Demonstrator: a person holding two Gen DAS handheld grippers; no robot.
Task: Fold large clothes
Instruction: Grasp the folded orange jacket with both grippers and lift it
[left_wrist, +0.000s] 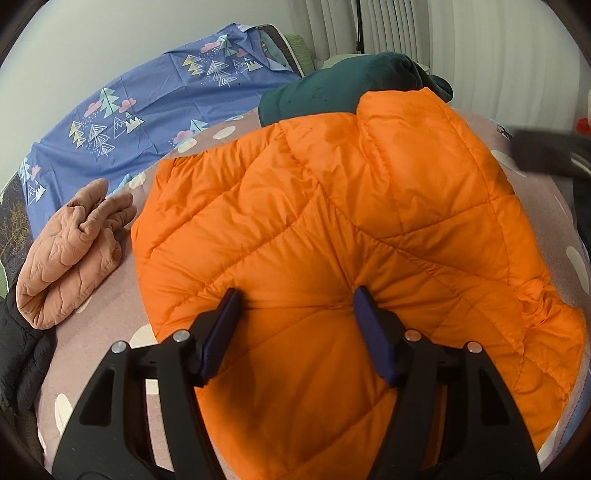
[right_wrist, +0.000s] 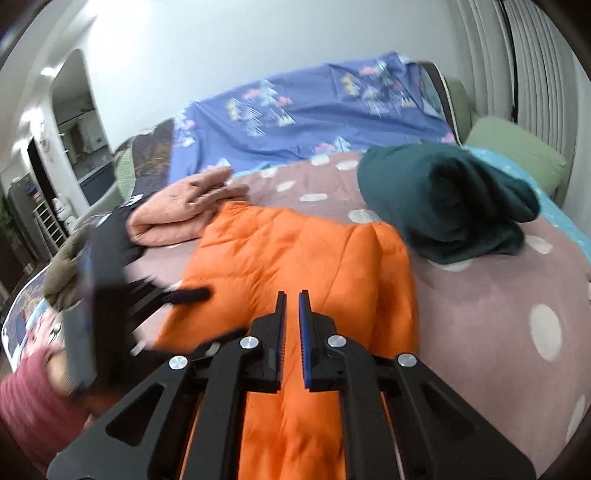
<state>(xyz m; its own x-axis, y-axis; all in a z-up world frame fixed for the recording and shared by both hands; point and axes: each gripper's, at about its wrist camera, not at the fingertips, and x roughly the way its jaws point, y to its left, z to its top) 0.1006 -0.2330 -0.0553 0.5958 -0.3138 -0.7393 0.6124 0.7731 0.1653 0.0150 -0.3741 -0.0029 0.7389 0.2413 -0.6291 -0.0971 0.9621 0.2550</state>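
Note:
An orange quilted puffer jacket (left_wrist: 332, 221) lies partly folded on the bed. My left gripper (left_wrist: 295, 299) is open, its blue-padded fingers pressing down on the jacket's near part, one on each side of a seam. In the right wrist view the jacket (right_wrist: 295, 251) lies ahead and below. My right gripper (right_wrist: 292, 295) has its jaws almost together with a thin gap, above the jacket, with no cloth between the tips. The left gripper shows blurred at the left of that view (right_wrist: 177, 295).
The bed has a mauve polka-dot cover (right_wrist: 480, 295). A folded peach quilted garment (left_wrist: 74, 251) lies left, a dark green garment (right_wrist: 443, 206) at the back right. A blue tree-print sheet (left_wrist: 129, 110) covers the far side. A black jacket (left_wrist: 18, 350) lies at the left edge.

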